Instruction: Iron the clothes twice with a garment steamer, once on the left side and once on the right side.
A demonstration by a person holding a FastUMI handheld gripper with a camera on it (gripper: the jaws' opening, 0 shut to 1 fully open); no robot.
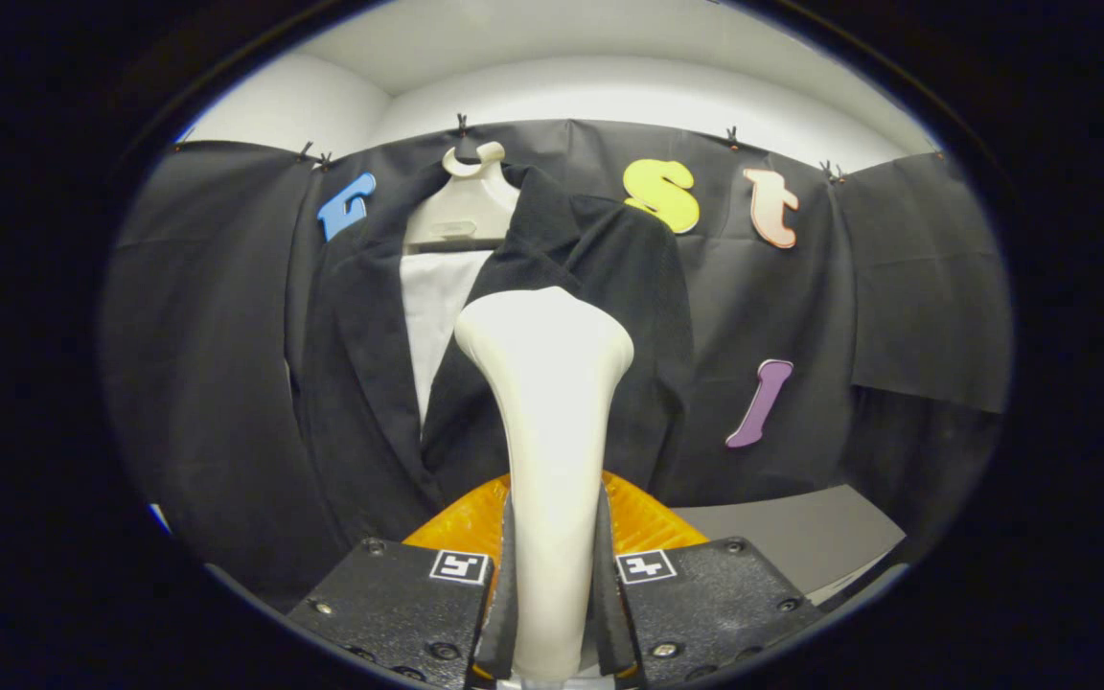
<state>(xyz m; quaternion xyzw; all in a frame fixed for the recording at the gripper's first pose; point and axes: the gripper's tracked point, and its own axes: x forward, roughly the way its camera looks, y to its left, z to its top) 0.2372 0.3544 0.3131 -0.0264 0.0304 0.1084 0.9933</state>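
Gripper fingers pinched on steamer handle, frame center-bottom. Steamer head up, in front of dark jacket on hanger, upper center. Square marker tags on gripper body; no readable text.

1. Hanger: pale plastic, its hook caught over the top edge of the black cloth wall ahead of me.
2. Black clips: small, spaced along the wall's top edge, pinning the cloth up.
3. Grey surface: flat, low down at the foot of the wall.
4. White wall: plain, rising above the cloth.
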